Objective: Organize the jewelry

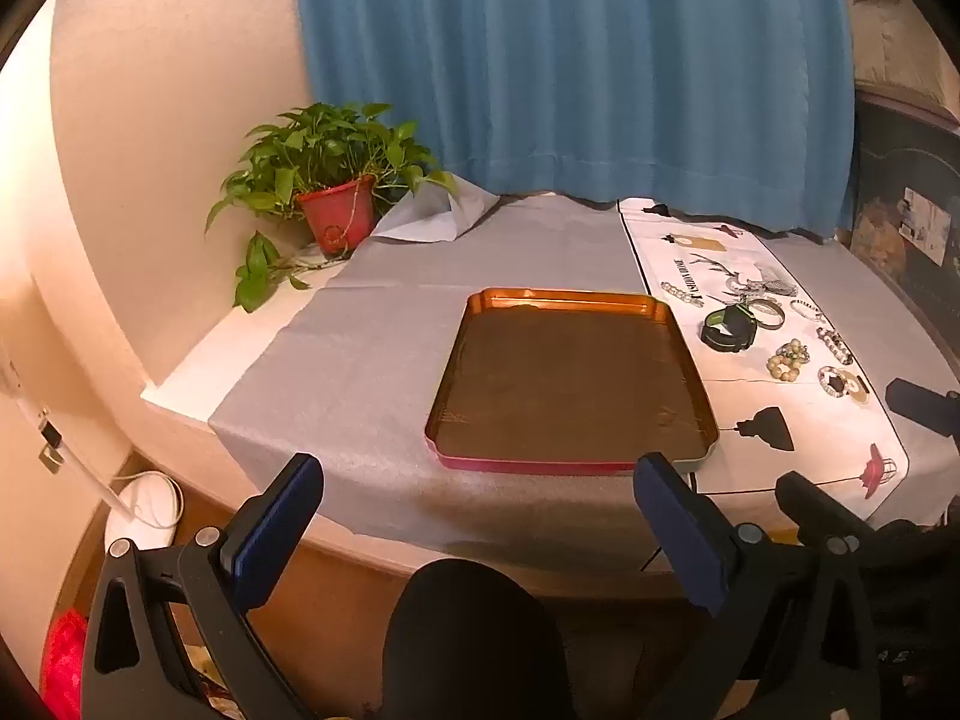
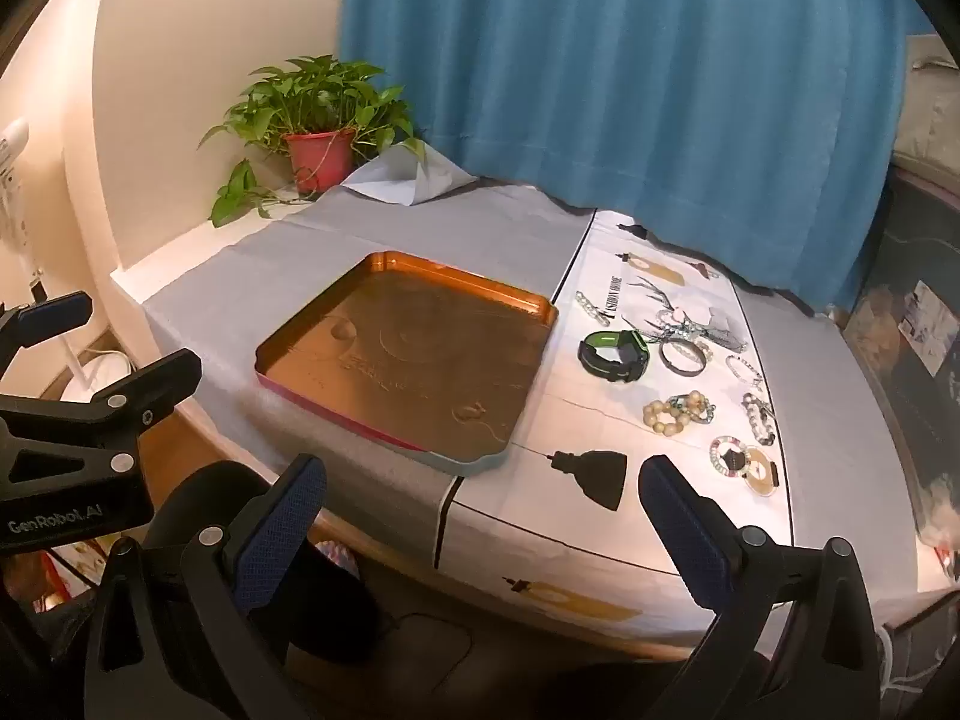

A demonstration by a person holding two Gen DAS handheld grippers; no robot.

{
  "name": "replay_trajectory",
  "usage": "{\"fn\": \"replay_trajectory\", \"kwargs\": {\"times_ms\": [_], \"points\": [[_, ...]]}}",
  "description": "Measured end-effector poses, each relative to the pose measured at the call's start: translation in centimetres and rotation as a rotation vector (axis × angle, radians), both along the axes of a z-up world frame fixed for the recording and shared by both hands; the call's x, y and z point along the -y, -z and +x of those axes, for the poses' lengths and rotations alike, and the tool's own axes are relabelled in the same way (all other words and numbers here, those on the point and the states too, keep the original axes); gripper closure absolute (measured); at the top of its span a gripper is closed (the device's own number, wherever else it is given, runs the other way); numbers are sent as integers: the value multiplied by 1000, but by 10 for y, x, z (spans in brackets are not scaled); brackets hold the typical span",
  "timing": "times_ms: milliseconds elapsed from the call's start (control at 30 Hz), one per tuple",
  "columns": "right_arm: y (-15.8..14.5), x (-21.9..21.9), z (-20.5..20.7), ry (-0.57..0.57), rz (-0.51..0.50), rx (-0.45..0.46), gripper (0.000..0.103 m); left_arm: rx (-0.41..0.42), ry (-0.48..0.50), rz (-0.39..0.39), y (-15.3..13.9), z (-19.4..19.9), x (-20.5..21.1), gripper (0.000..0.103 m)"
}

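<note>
Right wrist view has the right gripper (image 2: 480,528) wide open and empty at the bottom, left gripper (image 1: 480,516) likewise gaping, empty tray (image 2: 543,324) mid-frame, jewelry (image 2: 678,384) spread on the white cloth (image 2: 558,414) at its right.

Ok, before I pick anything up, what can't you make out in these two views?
- Small silver pieces, right wrist view: tangled on the printed cloth, too small to separate.
- Tray front corner, left wrist view: hidden by a left hand-held gripper finger.
- Table's right end, both views: cut off.
</note>
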State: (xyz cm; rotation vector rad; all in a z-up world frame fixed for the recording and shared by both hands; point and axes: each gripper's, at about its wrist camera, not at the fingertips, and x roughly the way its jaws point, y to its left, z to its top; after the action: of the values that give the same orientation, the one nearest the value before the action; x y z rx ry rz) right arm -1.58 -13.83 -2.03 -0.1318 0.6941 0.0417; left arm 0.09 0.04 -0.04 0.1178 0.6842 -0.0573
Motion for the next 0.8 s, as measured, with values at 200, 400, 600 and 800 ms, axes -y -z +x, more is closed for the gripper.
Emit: {"fn": "replay_trajectory", "kwargs": {"times_ms": [200,400,600,800], "points": [[1,0,0,-2,-11,1,0,7,2,-11,0,0,1,0],[0,-9,-4,-2,-25,6,0,16,5,-4,-1,-1,1,0],[1,-7,-4,-12,-25,5,0,21,7,3,-4,-1,2,0],[1,-7,-4,-9,-22,6,0,24,6,4,-4,-2,2,0]]}}
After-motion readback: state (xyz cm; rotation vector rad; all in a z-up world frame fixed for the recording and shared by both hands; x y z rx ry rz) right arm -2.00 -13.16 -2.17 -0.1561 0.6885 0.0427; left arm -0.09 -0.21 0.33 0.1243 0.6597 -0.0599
